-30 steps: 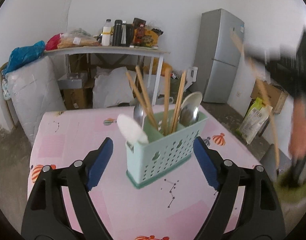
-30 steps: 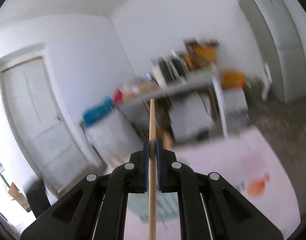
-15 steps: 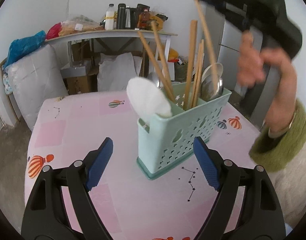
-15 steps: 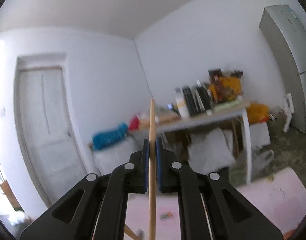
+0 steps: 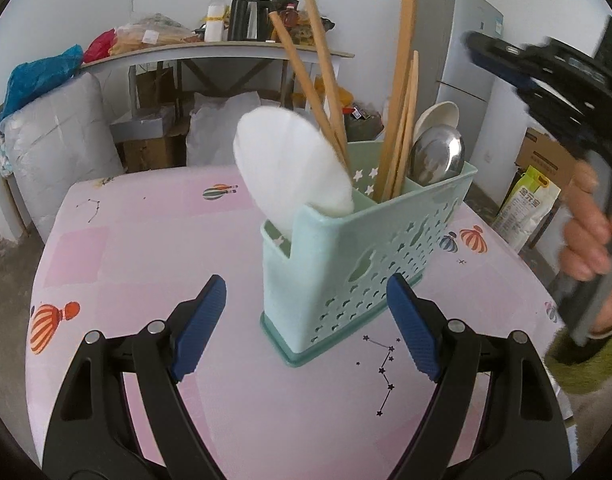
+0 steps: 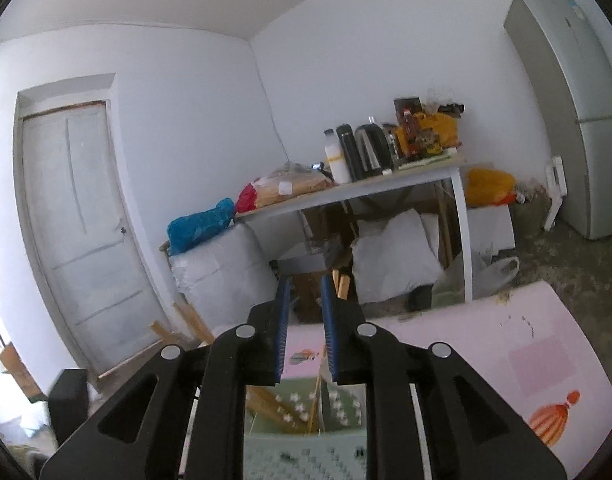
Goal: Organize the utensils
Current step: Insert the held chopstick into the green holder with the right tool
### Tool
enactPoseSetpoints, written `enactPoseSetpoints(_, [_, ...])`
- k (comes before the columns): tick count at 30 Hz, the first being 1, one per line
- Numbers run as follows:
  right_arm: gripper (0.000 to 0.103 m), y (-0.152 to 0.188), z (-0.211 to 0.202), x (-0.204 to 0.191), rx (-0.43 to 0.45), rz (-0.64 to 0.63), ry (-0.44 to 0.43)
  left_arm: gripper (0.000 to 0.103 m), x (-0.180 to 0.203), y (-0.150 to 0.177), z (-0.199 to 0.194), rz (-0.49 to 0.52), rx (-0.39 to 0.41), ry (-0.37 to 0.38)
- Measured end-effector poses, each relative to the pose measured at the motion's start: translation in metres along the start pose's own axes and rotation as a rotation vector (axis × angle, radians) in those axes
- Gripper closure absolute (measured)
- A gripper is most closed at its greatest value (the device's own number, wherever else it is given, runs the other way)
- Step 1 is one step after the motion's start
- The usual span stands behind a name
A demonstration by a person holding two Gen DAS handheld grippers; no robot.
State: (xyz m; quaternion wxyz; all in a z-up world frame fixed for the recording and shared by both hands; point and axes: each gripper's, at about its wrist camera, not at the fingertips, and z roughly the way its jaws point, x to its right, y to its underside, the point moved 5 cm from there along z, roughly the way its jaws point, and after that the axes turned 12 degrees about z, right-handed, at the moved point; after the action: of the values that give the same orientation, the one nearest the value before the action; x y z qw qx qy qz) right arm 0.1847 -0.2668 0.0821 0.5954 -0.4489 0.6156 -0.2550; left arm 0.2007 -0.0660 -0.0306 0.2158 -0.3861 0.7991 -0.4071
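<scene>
A mint-green perforated utensil caddy (image 5: 346,256) stands on the pink patterned table (image 5: 145,248). It holds several wooden chopsticks (image 5: 398,92), a white ladle (image 5: 289,168), a steel spoon (image 5: 438,158) and a white spoon (image 5: 436,118). My left gripper (image 5: 306,322) is open and empty, its fingers to either side of the caddy's near end. My right gripper (image 6: 303,304) is slightly open and empty, held above the caddy (image 6: 306,440). It also shows at the right of the left wrist view (image 5: 502,62).
A cluttered side table (image 5: 225,46) with bottles and bags stands beyond the pink table, with white sacks (image 5: 57,148) and boxes under it. A grey fridge (image 5: 462,56) stands at the back right. A door (image 6: 77,232) is on the left wall.
My right gripper has let go of the chopstick, which now stands in the caddy, and has opened slightly and pulled back to the right. The left gripper has moved closer to the caddy.
</scene>
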Motion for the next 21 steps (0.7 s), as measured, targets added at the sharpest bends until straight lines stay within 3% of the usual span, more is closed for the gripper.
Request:
enactPoseSetpoints(3, [0.074, 0.012, -0.025, 0.019, -0.082, 0.077, 0.058, 0.025, -0.004, 0.010, -0.001, -0.020, -0.021, 0.012])
enactPoseSetpoints(5, [0.069, 0.037, -0.044, 0.040, -0.194, 0.144, 0.088, 0.025, -0.005, 0.019, -0.001, -0.024, -0.040, 0.026])
enactPoseSetpoints(9, [0.068, 0.115, -0.062, 0.059, -0.489, 0.188, 0.160, 0.025, -0.005, 0.035, 0.002, 0.000, -0.094, 0.034])
enactPoseSetpoints(10, [0.068, 0.145, -0.062, 0.056, -0.604, 0.196, 0.163, 0.025, -0.006, 0.038, 0.003, 0.003, -0.103, 0.034])
enactPoseSetpoints(13, [0.068, 0.187, -0.058, 0.043, -0.743, 0.159, 0.186, 0.025, -0.009, 0.045, 0.004, 0.003, -0.121, 0.023])
enactPoseSetpoints(16, [0.068, 0.208, -0.042, 0.025, -0.816, 0.095, 0.189, 0.025, -0.014, 0.050, 0.006, -0.010, -0.138, 0.004])
enactPoseSetpoints(18, [0.069, 0.216, -0.033, 0.017, -0.831, -0.009, 0.244, 0.025, -0.017, 0.052, 0.006, -0.024, -0.142, -0.001])
enactPoseSetpoints(21, [0.081, 0.218, -0.023, 0.011, -0.821, -0.150, 0.333, 0.025, -0.019, 0.054, 0.004, -0.025, -0.143, -0.015])
